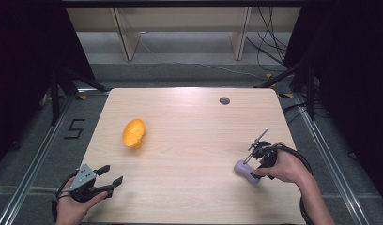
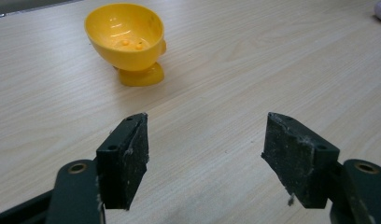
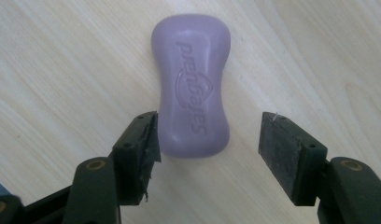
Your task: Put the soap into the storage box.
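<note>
Straddling the near end of a purple soap bar (image 3: 191, 86), the right gripper (image 3: 209, 135) has its fingers (image 3: 137, 151) spread apart, one pad close against the bar's edge and the other clear of it. Raised lettering runs along the bar, which lies flat on the counter (image 3: 58, 70). From the high view, the right hand (image 1: 283, 166) covers most of that gripper (image 1: 255, 165), and the soap (image 1: 245, 171) shows as a pale lilac lump at the counter's right side, its shape hard to make out.

The left gripper (image 2: 205, 149) also has its fingers (image 2: 125, 156) wide apart, with bare wood between them. Ahead of it a yellow footed bowl (image 2: 125, 39) sits tilted, its mouth turned toward the camera, with small yellow bumps inside that are too small to identify. In the high view the left gripper (image 1: 110, 180) sits near the counter's front left corner, well apart from the bowl (image 1: 133, 133); the left hand (image 1: 74, 206) is cut off by the bottom edge.
</note>
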Motion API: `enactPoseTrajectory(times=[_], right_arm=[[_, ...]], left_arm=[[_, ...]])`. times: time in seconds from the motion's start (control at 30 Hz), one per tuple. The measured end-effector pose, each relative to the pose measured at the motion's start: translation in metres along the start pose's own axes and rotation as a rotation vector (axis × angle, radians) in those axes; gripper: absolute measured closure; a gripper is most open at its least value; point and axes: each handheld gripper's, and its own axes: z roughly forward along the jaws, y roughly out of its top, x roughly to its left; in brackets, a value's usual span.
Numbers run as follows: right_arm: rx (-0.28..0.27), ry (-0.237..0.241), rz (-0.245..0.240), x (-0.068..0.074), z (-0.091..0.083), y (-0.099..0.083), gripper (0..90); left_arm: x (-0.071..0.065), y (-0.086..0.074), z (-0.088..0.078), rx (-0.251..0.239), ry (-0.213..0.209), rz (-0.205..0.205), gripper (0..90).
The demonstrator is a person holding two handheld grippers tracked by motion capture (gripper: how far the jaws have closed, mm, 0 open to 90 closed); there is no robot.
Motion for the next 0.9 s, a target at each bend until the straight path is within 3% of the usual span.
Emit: enactPoseTrajectory(times=[0.23,0.27,0.3,0.4,0.43,0.5,0.63,0.7,0.8,0.9], right_arm=[[0.044,0.005,-0.017,-0.003,0.013,0.020,37.4],[0.074,0.016,0.006,0.000,0.016,0.023,36.7],[0.092,0.001,-0.021,-0.001,0.023,0.026,36.6],[0.108,0.011,-0.021,0.000,0.027,0.029,36.7],[0.123,0.015,-0.054,-0.001,0.031,0.032,37.3],[0.145,0.012,-0.043,-0.001,0.035,0.033,38.3],[0.156,0.023,-0.049,0.000,0.039,0.035,42.3],[0.147,0.035,-0.091,0.000,0.044,0.037,47.0],[0.174,0.037,-0.052,0.002,0.044,0.039,48.8],[0.180,0.046,-0.085,0.001,0.045,0.040,49.5]], left_arm=[[0.000,-0.001,0.000,0.005,0.001,-0.013,30.6],[0.000,-0.001,0.000,0.005,0.001,-0.013,30.6],[0.002,0.000,-0.001,0.012,0.004,0.017,30.7],[0.001,-0.001,-0.001,0.009,0.000,0.009,30.7],[0.001,-0.001,-0.001,0.008,-0.001,0.008,30.7],[0.000,-0.001,0.000,0.002,-0.004,0.001,30.7],[0.001,-0.001,-0.001,0.009,-0.002,0.006,30.8],[0.000,-0.002,-0.001,0.009,-0.003,-0.016,30.9],[0.000,-0.002,-0.001,0.008,0.004,-0.013,31.0],[0.001,-0.002,-0.002,0.005,0.000,-0.001,31.0]])
